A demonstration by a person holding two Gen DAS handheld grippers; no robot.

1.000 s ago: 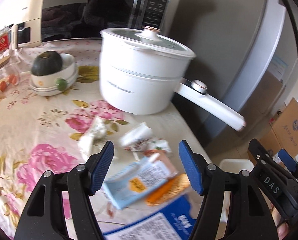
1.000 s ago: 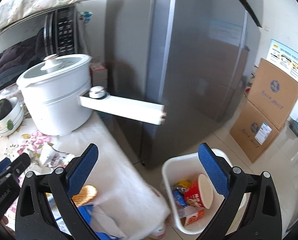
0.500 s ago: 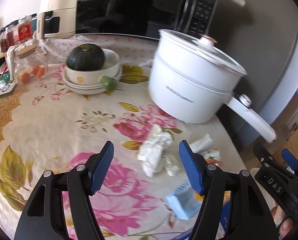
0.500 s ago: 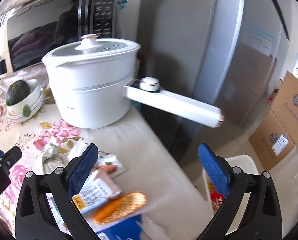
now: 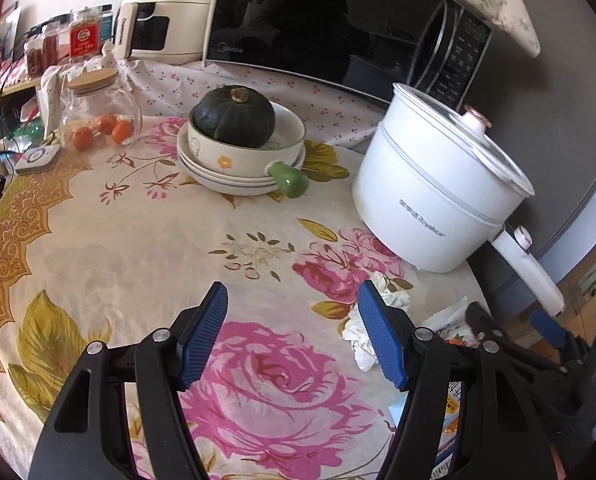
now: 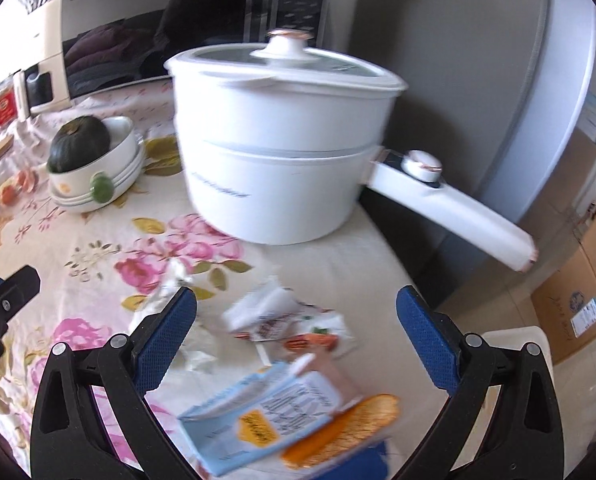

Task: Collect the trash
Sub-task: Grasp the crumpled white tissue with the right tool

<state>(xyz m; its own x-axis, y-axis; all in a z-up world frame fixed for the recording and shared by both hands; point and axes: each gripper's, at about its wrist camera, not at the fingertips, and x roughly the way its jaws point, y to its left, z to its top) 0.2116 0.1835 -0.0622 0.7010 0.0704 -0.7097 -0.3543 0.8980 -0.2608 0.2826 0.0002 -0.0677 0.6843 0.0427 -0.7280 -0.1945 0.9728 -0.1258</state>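
Trash lies on the flowered tablecloth (image 5: 137,264) near its right edge. In the right wrist view I see a crumpled white tissue (image 6: 165,300), a torn white wrapper (image 6: 281,320), a light blue carton (image 6: 265,412) and an orange-gold packet (image 6: 346,428). My right gripper (image 6: 298,340) hangs open above the wrapper and carton, holding nothing. In the left wrist view my left gripper (image 5: 293,336) stands open over a pink rose print, empty. The crumpled tissue (image 5: 362,332) sits just behind its right finger (image 5: 382,340). The right gripper (image 5: 538,332) shows at the lower right there.
A white lidded electric pot (image 5: 438,200) with a long handle (image 6: 450,208) stands behind the trash. A bowl stack holding a dark green squash (image 5: 233,120) sits further left, next to a glass jar (image 5: 101,116). A microwave (image 5: 338,28) lines the back. A white bin (image 6: 522,344) stands on the floor beside cardboard boxes (image 6: 578,292).
Both grippers swung left, away from the floor bin and onto the table. The left now looks at the tablecloth's middle; the right has the trash pile below it. Both jaws stayed open.
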